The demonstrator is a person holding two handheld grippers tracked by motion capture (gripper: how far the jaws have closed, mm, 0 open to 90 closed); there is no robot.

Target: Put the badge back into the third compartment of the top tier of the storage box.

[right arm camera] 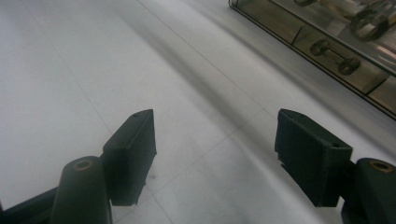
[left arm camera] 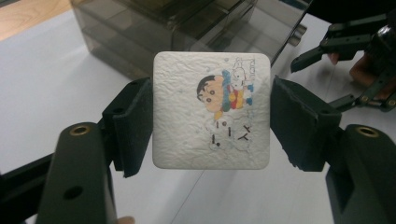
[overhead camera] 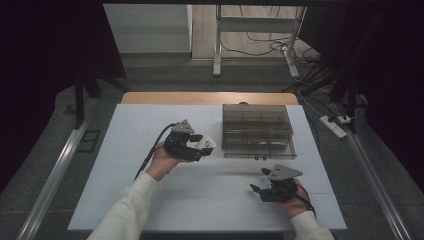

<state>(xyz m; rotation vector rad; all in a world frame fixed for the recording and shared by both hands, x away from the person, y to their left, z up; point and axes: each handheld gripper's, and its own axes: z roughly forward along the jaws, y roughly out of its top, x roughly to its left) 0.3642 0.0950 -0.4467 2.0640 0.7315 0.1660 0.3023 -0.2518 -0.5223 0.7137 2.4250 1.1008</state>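
A white square packet (left arm camera: 211, 109) with a cartoon print and a crinkled face sits between the pads of my left gripper (left arm camera: 211, 122), which is shut on its two side edges. In the high view that left gripper (overhead camera: 199, 145) holds the packet (overhead camera: 207, 143) above the white table top, just left of the smoky clear organizer box (overhead camera: 257, 131). My right gripper (overhead camera: 257, 180) rests low near the front right of the table, with its jaws pointing left. Its jaws stand open with nothing between them (right arm camera: 215, 149), over bare white surface. It shows farther off as the right gripper (left arm camera: 317, 84).
The organizer box (right arm camera: 327, 37) has several compartments, and small metal parts show in them. The white table top (overhead camera: 150, 130) ends in a wooden strip (overhead camera: 200, 98) at the back. Table legs and cables (overhead camera: 260, 45) stand on the floor beyond.
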